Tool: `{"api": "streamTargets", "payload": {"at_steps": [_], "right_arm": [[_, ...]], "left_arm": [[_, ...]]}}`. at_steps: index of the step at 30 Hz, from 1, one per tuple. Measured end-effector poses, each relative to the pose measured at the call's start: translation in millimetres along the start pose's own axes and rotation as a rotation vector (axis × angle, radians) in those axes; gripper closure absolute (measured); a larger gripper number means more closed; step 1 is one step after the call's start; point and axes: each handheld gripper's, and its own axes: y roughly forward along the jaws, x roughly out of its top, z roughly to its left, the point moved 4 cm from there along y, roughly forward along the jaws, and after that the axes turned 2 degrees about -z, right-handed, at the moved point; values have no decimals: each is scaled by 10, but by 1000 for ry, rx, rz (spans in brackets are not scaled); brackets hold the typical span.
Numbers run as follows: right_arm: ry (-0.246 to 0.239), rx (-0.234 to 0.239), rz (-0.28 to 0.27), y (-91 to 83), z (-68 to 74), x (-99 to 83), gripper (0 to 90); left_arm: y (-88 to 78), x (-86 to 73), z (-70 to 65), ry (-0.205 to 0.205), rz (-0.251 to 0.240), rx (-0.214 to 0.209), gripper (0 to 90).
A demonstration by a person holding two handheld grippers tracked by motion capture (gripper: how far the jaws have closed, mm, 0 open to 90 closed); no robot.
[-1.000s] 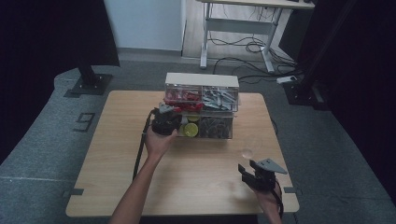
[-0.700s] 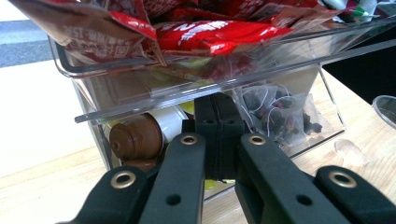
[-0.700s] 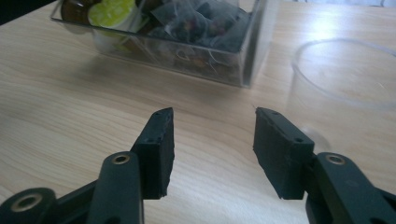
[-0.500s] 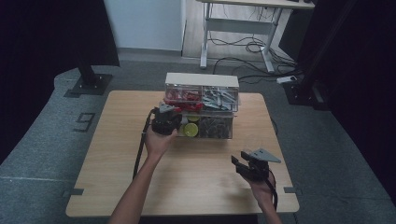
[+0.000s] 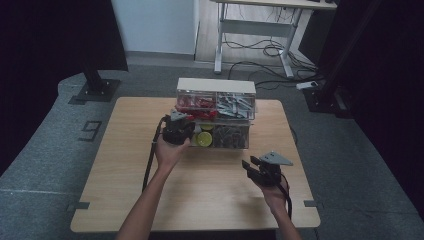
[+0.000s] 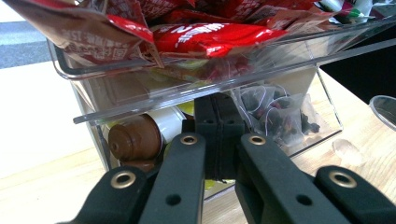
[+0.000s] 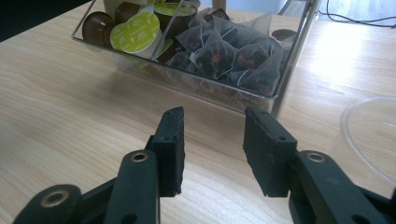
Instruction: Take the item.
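Clear organizer (image 5: pixel 235 135) sitting mid-table | left gripper (image 6: pixel 218 135) pressing against its lower front, jaws together | right gripper (image 7: pixel 212 149) hovering near, jaws apart

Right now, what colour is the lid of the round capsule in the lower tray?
Lime green lid with faint white print, clearest in the right gripper view.

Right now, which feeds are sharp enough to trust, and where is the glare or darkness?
High view: dim, with black surroundings; the pale wooden table is evenly lit. Left gripper view: the closed black jaws look soft, and the clear plastic drawer throws glare. Right gripper view: sharp, with a bright washed-out patch at upper right.
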Motion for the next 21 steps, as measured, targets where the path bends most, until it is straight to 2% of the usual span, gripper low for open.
{"api": "streamTargets", "payload": {"at_steps": [11, 21], "right_arm": [[14, -1, -2, 112, 6, 57, 614], [6, -1, -2, 181, 16, 95, 654]], "left_arm": [[9, -2, -6, -2, 0, -3, 900], [14, -2, -10, -3, 0, -6, 900]]}}
